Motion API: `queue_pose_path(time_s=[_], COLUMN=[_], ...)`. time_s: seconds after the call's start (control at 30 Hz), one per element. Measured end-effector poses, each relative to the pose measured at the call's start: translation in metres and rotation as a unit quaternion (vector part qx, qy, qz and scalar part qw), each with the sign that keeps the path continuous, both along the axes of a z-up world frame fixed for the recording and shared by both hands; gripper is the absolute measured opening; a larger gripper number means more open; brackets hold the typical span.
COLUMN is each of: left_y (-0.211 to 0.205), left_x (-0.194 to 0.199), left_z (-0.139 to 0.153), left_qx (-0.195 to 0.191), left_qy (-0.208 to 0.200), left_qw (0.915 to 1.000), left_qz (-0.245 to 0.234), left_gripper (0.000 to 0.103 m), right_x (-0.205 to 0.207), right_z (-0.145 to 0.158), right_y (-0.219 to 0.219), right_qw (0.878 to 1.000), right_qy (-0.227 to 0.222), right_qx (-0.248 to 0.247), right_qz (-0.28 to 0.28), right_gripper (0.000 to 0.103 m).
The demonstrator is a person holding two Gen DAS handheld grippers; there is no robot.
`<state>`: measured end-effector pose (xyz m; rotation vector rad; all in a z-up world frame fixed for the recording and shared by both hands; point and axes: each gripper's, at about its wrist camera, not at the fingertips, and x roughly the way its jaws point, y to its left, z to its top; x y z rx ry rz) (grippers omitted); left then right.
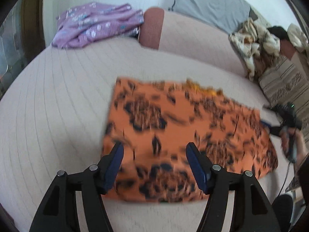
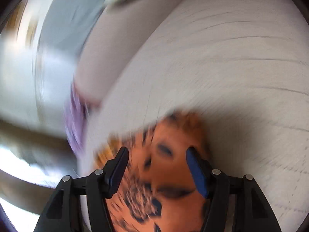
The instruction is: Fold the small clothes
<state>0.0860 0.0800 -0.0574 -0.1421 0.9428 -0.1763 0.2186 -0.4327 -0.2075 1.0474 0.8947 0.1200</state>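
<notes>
An orange leopard-print garment (image 1: 183, 127) lies spread flat on the pale striped bedcover (image 1: 58, 106). My left gripper (image 1: 154, 146) hovers open over its near left part, blue pads wide apart with nothing pinched between them. In the blurred right wrist view my right gripper (image 2: 157, 150) is also open, above a corner of the same garment (image 2: 166, 174). In the left wrist view, a hand (image 1: 297, 145) holds that right tool at the garment's right edge.
A purple flowered garment (image 1: 96, 25) lies at the far left of the bed. A pink bolster (image 1: 193, 36) and a grey pillow (image 1: 208, 2) lie behind. A heap of patterned clothes (image 1: 256, 44) and a striped cushion (image 1: 283, 81) are at the right.
</notes>
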Motion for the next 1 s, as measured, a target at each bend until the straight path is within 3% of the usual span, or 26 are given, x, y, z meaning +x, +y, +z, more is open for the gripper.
queue_pose_path(time_s=[0.07,0.23,0.37,0.5,0.67,1.0], left_y=[0.0,-0.007,-0.019,-0.036,-0.057,-0.076], left_x=[-0.006,-0.011,-0.015,-0.017,-0.02,-0.02], left_z=[-0.009,-0.005,0.006,0.005,0.006,0.006], left_qx=[0.006,0.006,0.0,-0.001,-0.005,0.018], left_qy=[0.009,-0.002,-0.018,-0.021,-0.021,-0.014], left_qw=[0.9999,0.9999,0.9998,0.9998,0.9998,0.9997], left_qz=[0.001,0.011,0.011,0.004,-0.002,0.0], left_gripper=[0.068,0.068,0.072,0.072,0.072,0.073], right_x=[-0.015,-0.071,-0.14,-0.191,-0.195,-0.172], right_z=[0.012,0.05,0.055,0.027,-0.007,-0.013], right_y=[-0.008,0.013,0.041,0.079,0.095,0.078], right_qw=[1.0,0.996,0.998,0.999,0.999,0.996], right_qy=[-0.01,-0.047,-0.051,-0.019,0.013,0.014], right_qx=[-0.011,-0.069,-0.035,0.011,0.045,0.05], right_qz=[-0.016,0.03,0.028,0.033,0.005,-0.067], right_gripper=[0.067,0.068,0.076,0.076,0.076,0.076])
